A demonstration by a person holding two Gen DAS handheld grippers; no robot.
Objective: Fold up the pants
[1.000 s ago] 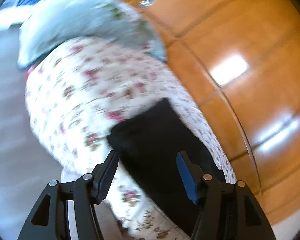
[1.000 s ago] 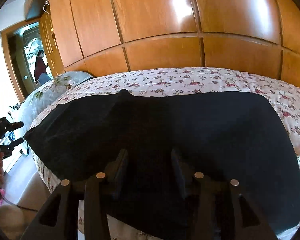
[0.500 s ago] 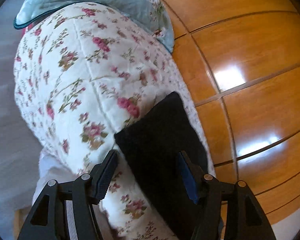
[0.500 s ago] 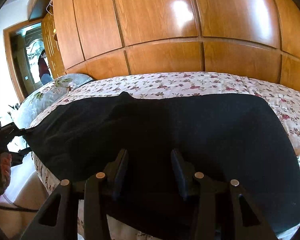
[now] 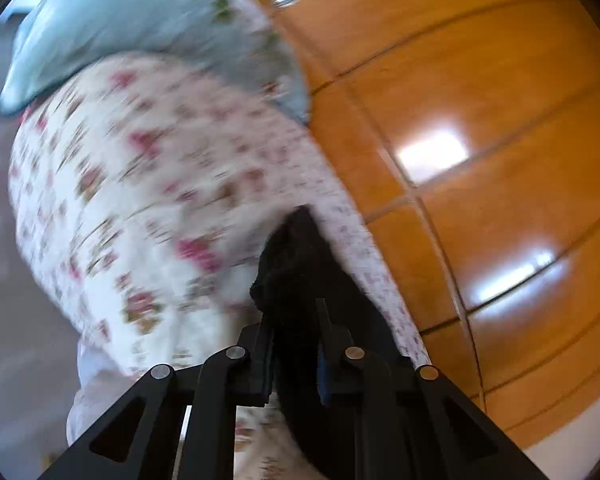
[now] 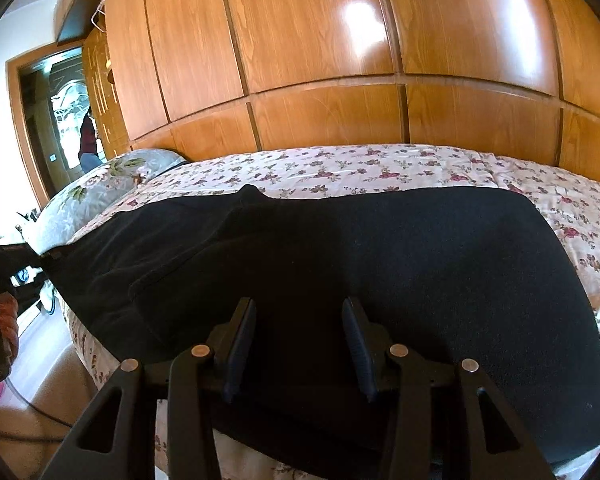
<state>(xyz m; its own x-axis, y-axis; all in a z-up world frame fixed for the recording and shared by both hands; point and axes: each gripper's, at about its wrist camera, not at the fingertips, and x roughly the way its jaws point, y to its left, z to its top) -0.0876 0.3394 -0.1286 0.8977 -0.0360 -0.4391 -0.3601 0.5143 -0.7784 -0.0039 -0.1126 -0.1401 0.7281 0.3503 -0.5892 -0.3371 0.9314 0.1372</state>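
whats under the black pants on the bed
The black pants lie spread on the floral bedspread, which shows around their far and side edges. What the cloth covers directly beneath them is hidden from both cameras.

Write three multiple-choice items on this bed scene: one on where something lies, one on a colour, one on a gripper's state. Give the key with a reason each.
1. Where do the pants lie?
A. on the floor
B. spread on the flowered bedspread
C. hung on the wooden wall panels

2. What colour are the pants?
A. black
B. red
C. white

3. How is the left gripper?
A. wide open, nothing between the jaws
B. out of view
C. closed on the pants' end

Key:
1 B, the cloth lies flat across the bedspread.
2 A, it is dark black throughout.
3 C, its jaws have just closed and black cloth is pinched between them.
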